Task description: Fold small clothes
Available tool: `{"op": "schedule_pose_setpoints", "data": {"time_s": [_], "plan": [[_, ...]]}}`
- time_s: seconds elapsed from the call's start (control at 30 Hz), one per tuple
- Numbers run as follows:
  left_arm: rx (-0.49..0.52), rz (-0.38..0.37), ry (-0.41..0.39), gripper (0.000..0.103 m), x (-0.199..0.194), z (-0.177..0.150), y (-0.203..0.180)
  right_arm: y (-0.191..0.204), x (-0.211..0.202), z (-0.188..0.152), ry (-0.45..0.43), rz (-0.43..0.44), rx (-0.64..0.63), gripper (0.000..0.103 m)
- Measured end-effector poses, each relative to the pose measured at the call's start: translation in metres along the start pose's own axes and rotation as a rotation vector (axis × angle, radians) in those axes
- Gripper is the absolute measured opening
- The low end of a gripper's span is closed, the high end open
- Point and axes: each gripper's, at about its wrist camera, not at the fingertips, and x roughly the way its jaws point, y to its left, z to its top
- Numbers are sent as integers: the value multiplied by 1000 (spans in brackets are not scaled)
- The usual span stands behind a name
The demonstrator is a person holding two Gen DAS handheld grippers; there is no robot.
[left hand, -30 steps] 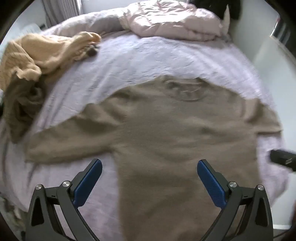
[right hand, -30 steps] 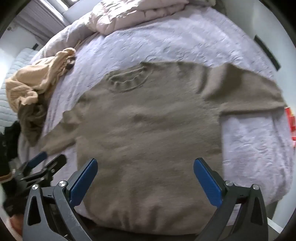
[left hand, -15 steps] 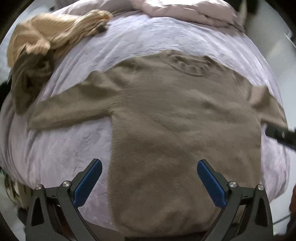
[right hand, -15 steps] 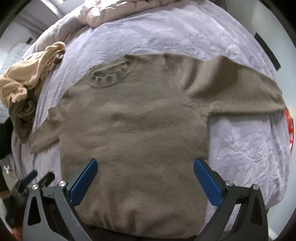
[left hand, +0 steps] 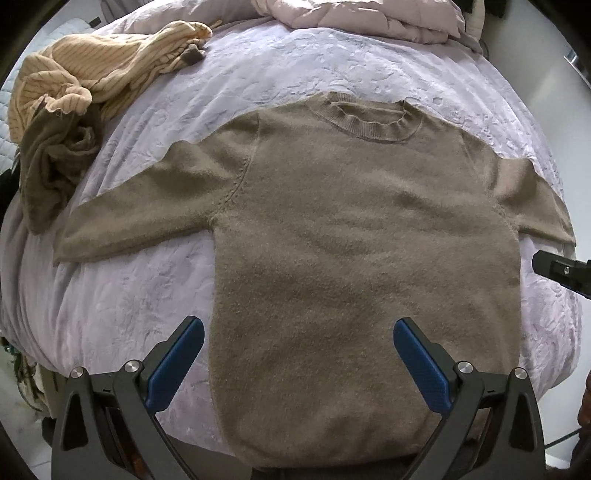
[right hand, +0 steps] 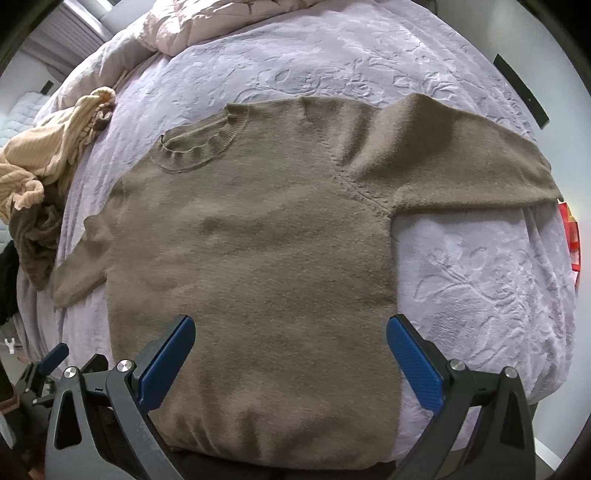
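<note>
One brown sweater (left hand: 362, 236), two heaped garments (left hand: 74, 110), one quilt (left hand: 369, 14), two grippers (left hand: 295, 363).

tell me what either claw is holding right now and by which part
Nothing. The left claw and the right claw are both open above the sweater, which lies flat.

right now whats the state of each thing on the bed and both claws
brown sweater: spread flat, front up, both sleeves out, unfolded
cream striped garment: crumpled in a heap
olive garment: bunched beside it
pink duvet: rumpled at the far end
left claw: open, empty
right claw: open, empty
</note>
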Motion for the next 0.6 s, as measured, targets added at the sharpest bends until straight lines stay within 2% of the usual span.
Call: {"op": "schedule_pose_setpoints", "data": {"time_s": [0.6], "plan": [[-10, 8, 14, 103, 4, 2, 9, 16, -1, 4, -4, -43, -51, 103]]}}
